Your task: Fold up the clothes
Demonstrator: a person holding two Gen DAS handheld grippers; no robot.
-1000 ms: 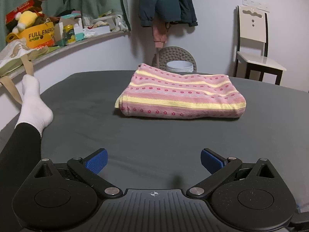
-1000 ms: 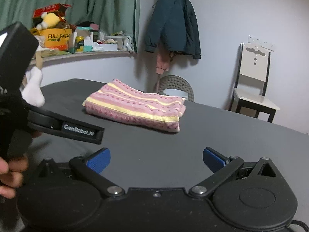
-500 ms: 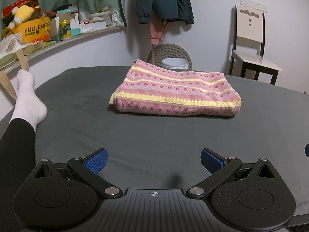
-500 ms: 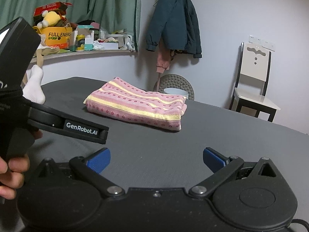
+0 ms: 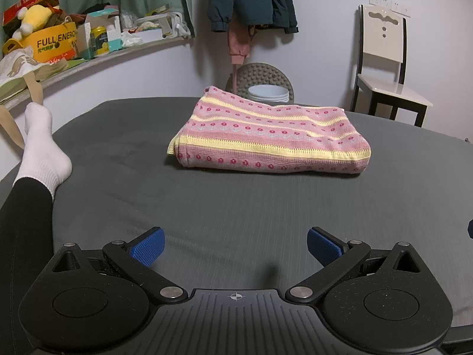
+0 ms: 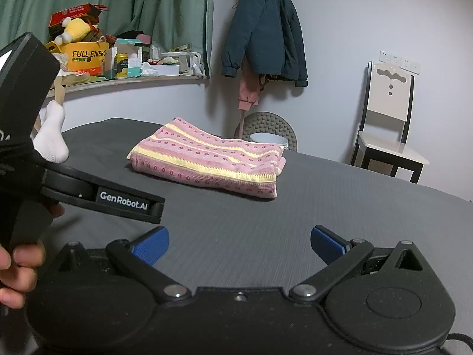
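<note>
Holding both my left gripper [image 5: 235,244] and right gripper [image 6: 239,244] wide and empty, I note the folded sweater [image 5: 270,137] at 12 o'clock on the grey bed [image 5: 236,201], the shelf's yellow box [image 5: 54,44] holding a plush toy [image 5: 31,19], and the hand [image 6: 17,269] visible from the right wrist only.

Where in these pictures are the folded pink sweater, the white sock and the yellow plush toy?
folded pink sweater [image 5: 270,136]: left wrist view, middle of its top face.
white sock [image 5: 41,151]: left wrist view, on the instep of the foot.
yellow plush toy [image 6: 77,28]: right wrist view, on its yellow body, up on the shelf.

One folded sweater [image 5: 270,139], two claws [image 5: 235,247] [image 6: 239,245], one chair [image 5: 387,74], one jacket [image 6: 264,32]
</note>
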